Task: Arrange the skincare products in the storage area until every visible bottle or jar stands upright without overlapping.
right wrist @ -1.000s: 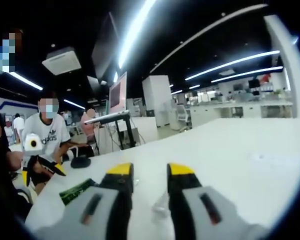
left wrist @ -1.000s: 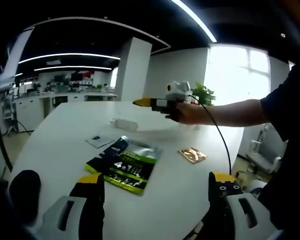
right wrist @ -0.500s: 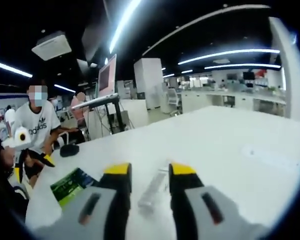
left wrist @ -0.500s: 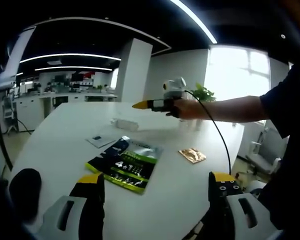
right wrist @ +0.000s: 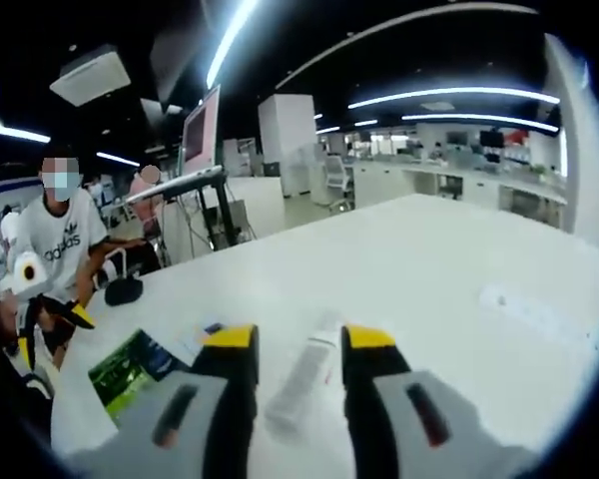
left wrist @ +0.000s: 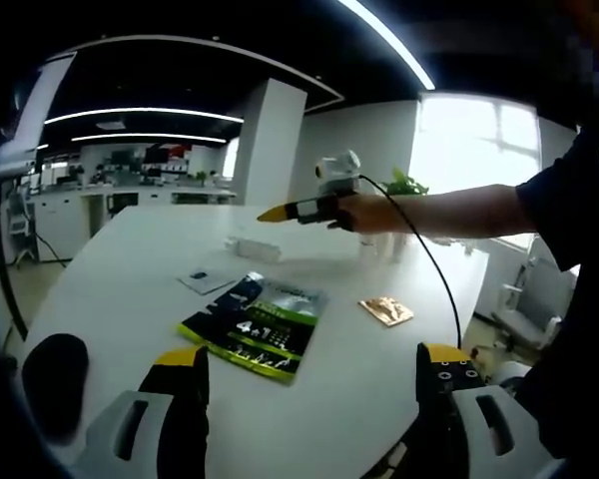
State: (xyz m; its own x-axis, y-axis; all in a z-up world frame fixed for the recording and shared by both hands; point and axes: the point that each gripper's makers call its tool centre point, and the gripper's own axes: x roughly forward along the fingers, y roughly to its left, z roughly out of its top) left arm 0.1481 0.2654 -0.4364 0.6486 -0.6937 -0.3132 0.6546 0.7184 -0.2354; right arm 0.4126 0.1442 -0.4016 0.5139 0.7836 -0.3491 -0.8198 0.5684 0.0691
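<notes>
overhead, right gripper (right wrist: 298,339) open above lying white tube (right wrist: 301,384); left gripper (left wrist: 309,364) open near table (left wrist: 130,269) edge.

Table (left wrist: 120,289): we note a smooth white top with a soft sheen.
Green pouch (left wrist: 257,325): glossy printed film.
Small sachet (left wrist: 384,309): shiny coppery foil.
White tube (right wrist: 298,381): smooth, matt-looking plastic.

Ceiling strip lights (right wrist: 230,45) bright; window (left wrist: 469,150) blown out; fisheye edges warped, slightly soft.

Green packet (left wrist: 257,326) on white table (left wrist: 130,289), right tool (left wrist: 280,212) above.
</notes>
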